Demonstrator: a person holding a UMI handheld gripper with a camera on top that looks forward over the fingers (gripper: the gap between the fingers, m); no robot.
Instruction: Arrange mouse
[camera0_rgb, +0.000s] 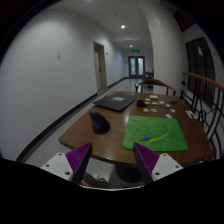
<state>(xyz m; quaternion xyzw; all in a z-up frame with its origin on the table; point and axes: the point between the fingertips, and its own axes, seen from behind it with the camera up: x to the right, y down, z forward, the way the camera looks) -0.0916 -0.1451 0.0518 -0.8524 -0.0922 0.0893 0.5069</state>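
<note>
Viewing: a brown table (85, 135) is seen from above its near edge, with a long corridor behind it.
Gripper: the gripper (108, 160) is held over the near edge of the table; its two purple pads (76, 157) are seen well apart, so the jaws are wide open and nothing is held between them.
Mouse: a dark mouse (100, 122) lies on the bare wood, ahead of the fingers and to the left of the mat, apart from both.
Mat: a green mat (158, 133) is spread on the right half of the table, beyond the right finger; small light marks are printed on it, too small to be read.
Laptop: a closed dark laptop (115, 100) is laid flat at the far side of the table, beyond the mouse.
Far end: several small white and dark items (158, 102) are scattered on the table beyond the mat; what they are cannot be told.
Chair: a chair (197, 112) is set at the right side of the table.
Room: white walls, a pale floor, ceiling lights and a double door (135, 66) at the corridor's end are seen; another door (100, 65) is set in the left wall.
</note>
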